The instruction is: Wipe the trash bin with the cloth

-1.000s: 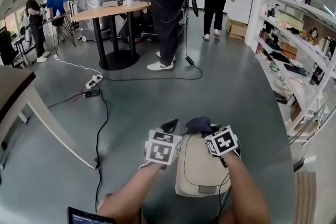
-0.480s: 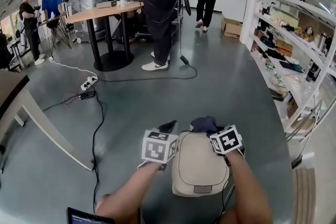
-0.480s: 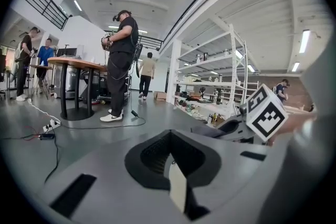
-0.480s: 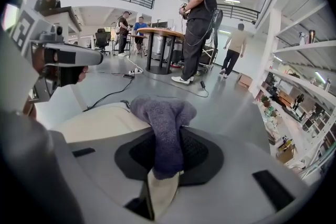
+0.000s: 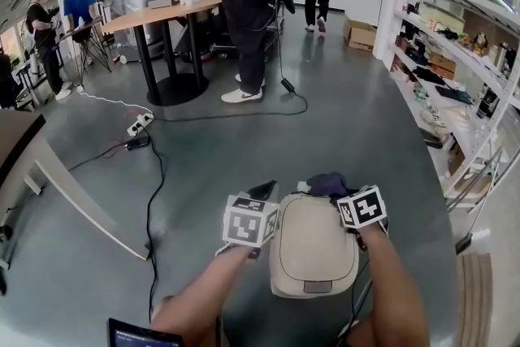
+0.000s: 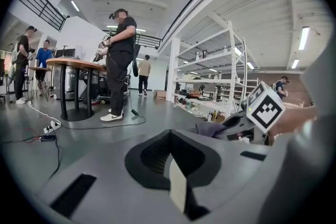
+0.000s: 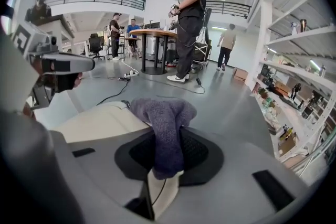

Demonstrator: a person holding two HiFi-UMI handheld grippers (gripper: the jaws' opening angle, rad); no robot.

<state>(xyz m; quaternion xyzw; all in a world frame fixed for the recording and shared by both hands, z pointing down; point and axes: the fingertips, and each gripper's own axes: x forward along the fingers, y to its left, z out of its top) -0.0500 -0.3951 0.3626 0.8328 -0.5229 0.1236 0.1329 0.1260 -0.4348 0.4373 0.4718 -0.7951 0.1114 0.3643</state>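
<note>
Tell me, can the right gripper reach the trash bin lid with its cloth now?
Probably yes. The right gripper, shut on the purple cloth, sits at the far edge of the beige trash bin lid, and nothing lies between them. The left gripper is off to the lid's left side.

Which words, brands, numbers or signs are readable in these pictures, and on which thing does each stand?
No text is readable.
marker cubes: black-and-white square patterns only, no letters.
trash bin: no print visible on its lid.
cardboard box: any print is too small to read.
</note>
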